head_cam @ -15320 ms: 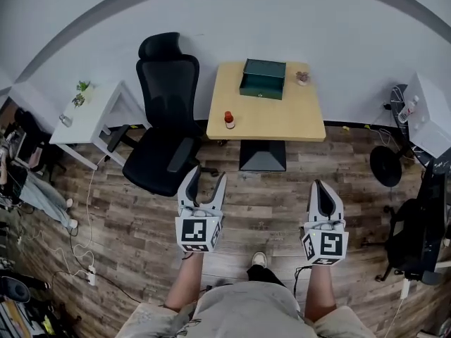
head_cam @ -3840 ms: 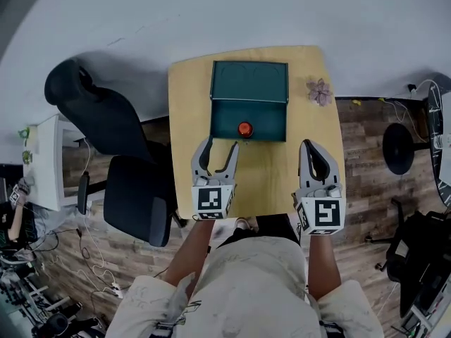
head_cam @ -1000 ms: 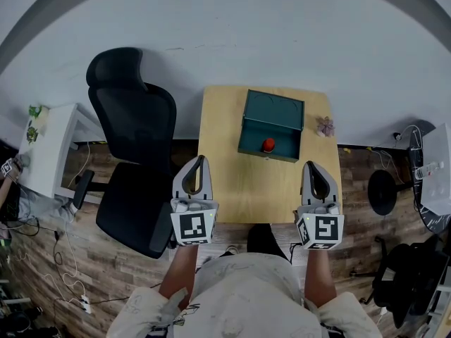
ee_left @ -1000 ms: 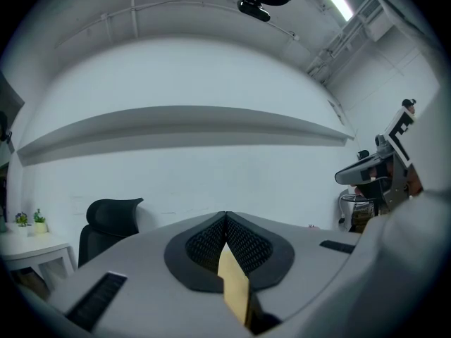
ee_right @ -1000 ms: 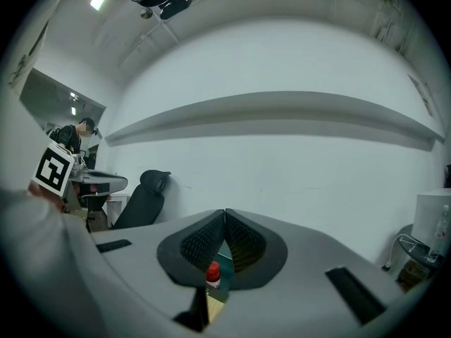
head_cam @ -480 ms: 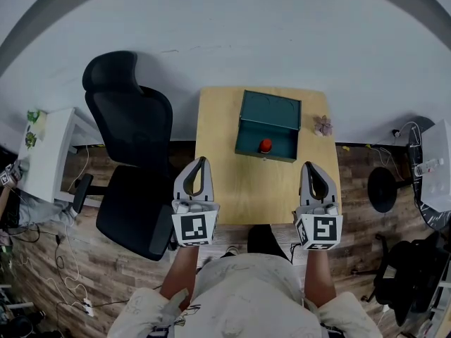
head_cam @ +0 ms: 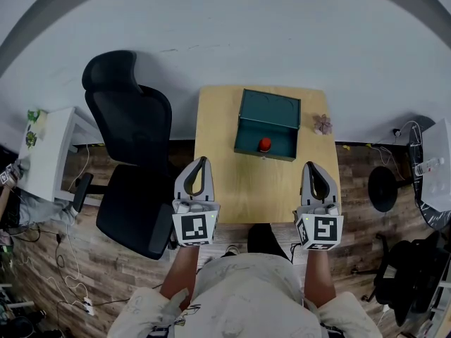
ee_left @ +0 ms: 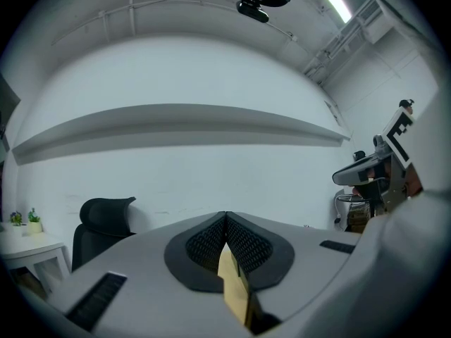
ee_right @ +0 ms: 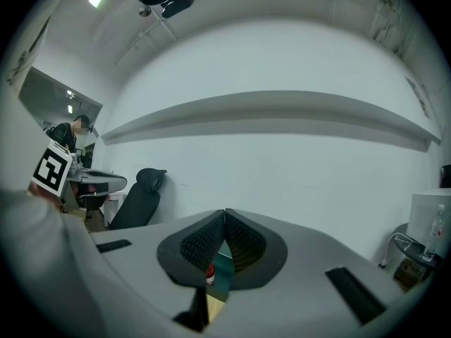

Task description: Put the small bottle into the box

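The small bottle stands inside the open green box on the far half of the table, no longer out on the bare tabletop as at the start. The left gripper, earlier spread wide at the box front, now sits at the near edge with jaws pressed together on nothing; the right gripper is likewise closed and empty

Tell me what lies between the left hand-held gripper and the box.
Only bare table: the head view shows nothing on the wood between the left hand-held gripper and the box with the bottle inside.
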Action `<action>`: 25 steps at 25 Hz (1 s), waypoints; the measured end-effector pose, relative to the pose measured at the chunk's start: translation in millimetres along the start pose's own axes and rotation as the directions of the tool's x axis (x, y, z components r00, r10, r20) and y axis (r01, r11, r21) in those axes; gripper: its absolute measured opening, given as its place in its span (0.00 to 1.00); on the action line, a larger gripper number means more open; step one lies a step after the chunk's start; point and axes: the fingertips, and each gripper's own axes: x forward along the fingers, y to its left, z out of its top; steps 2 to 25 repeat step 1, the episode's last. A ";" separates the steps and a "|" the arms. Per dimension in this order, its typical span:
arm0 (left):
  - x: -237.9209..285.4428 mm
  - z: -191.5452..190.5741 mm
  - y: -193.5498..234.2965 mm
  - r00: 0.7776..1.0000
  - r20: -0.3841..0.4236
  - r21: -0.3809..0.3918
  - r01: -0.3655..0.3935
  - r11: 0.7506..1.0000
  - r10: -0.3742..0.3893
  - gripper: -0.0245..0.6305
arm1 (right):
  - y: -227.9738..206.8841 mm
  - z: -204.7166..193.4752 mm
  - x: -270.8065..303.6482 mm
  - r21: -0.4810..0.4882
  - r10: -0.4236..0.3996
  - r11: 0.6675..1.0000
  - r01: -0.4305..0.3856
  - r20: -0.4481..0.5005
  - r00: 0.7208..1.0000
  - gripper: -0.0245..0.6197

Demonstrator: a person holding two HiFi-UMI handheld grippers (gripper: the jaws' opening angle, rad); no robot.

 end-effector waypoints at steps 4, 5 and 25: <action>0.0 -0.6 -0.7 1.000 -0.003 -0.002 0.000 1.000 0.000 0.05 | -0.6 -0.4 0.1 0.000 0.000 1.000 0.000 0.000 1.000 0.06; 0.0 -0.6 -0.7 1.000 -0.003 -0.002 0.000 1.000 0.000 0.05 | -0.6 -0.4 0.1 0.000 0.000 1.000 0.000 0.000 1.000 0.06; 0.0 -0.6 -0.7 1.000 -0.003 -0.002 0.000 1.000 0.000 0.05 | -0.6 -0.4 0.1 0.000 0.000 1.000 0.000 0.000 1.000 0.06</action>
